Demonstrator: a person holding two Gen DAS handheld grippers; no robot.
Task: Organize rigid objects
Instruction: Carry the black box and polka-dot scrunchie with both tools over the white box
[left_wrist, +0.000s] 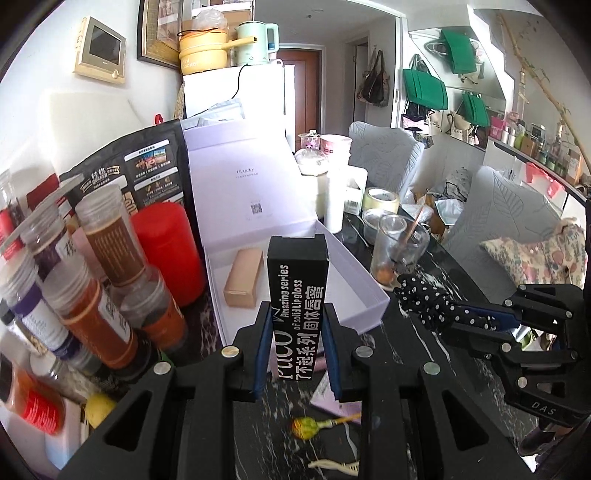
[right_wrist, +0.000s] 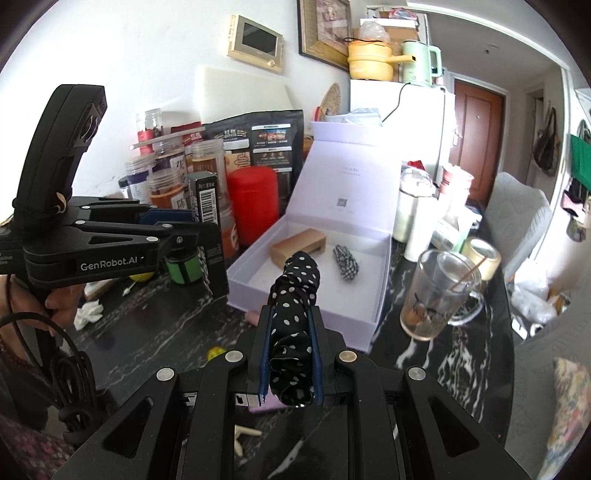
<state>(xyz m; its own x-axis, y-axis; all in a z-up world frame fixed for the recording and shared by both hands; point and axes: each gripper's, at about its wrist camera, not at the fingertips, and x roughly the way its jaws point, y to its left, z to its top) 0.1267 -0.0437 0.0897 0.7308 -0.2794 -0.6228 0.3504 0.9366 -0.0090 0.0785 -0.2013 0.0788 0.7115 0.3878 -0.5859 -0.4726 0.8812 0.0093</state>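
Observation:
My left gripper (left_wrist: 295, 314) is shut on a tall black lip-gloss box (left_wrist: 297, 291) and holds it upright just in front of the open white gift box (left_wrist: 365, 280). A gold carton (left_wrist: 242, 278) lies inside the gift box. My right gripper (right_wrist: 291, 317) is shut on a black polka-dot fabric roll (right_wrist: 295, 291), held near the gift box's front edge (right_wrist: 303, 317). The gold carton (right_wrist: 297, 243) and a checkered fabric bundle (right_wrist: 345, 258) lie inside. The right gripper also shows in the left wrist view (left_wrist: 454, 317), and the left gripper in the right wrist view (right_wrist: 192, 221).
Spice jars (left_wrist: 107, 236) and a red canister (left_wrist: 170, 251) crowd the left. A glass mug (right_wrist: 436, 291), tape roll (right_wrist: 484, 254) and white bottles (right_wrist: 413, 214) stand right of the box. A lollipop (left_wrist: 306, 428), a comb (left_wrist: 340, 467) and crumpled tissue (right_wrist: 88, 314) lie on the dark marble table (right_wrist: 461, 369).

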